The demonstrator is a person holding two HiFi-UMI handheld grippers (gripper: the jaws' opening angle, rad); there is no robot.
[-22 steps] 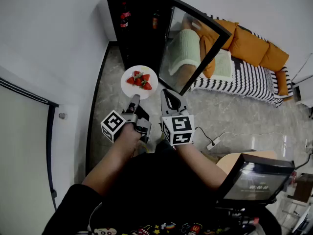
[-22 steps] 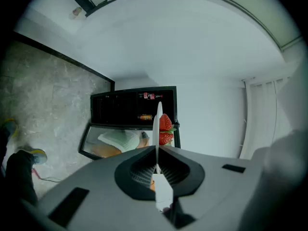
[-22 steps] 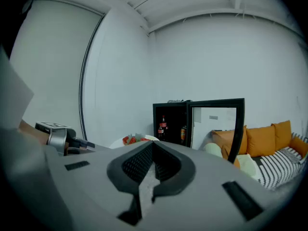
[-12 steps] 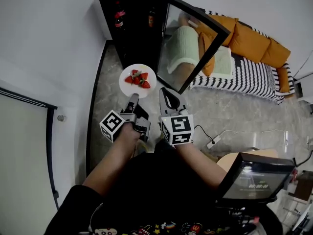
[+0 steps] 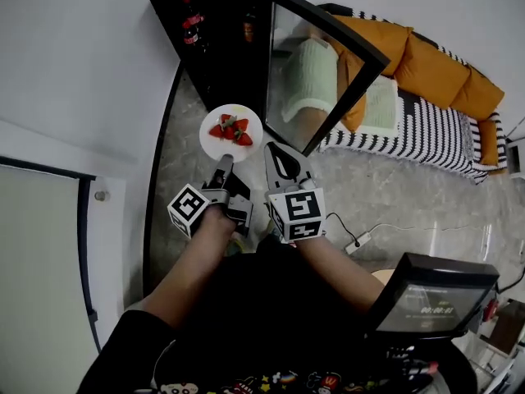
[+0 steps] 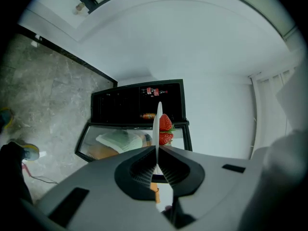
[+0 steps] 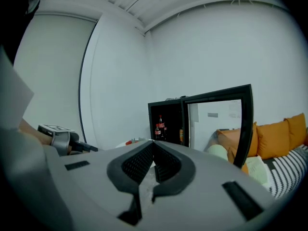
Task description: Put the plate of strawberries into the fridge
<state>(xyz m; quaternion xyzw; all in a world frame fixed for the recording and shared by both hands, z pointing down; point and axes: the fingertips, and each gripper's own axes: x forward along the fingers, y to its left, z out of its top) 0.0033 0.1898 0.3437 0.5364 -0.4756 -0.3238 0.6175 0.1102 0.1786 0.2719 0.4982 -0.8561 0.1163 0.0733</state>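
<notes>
A white plate with red strawberries hangs above the floor in front of the black fridge. My left gripper is shut on the plate's near rim; in the left gripper view the plate shows edge-on between the jaws, with strawberries beside it. The fridge's glass door stands swung open to the right. Bottles stand inside. My right gripper is beside the plate, shut and holding nothing; its jaw tips meet, and the open fridge lies beyond them.
An orange sofa with a striped cover lies to the right. A white wall and a dark door frame run along the left. A cable with a power strip lies on the floor. A monitor sits at lower right.
Both grippers and the plate have come a little closer to the open fridge; in the head view the fridge has shifted up and left. The grip on the plate is unchanged.
</notes>
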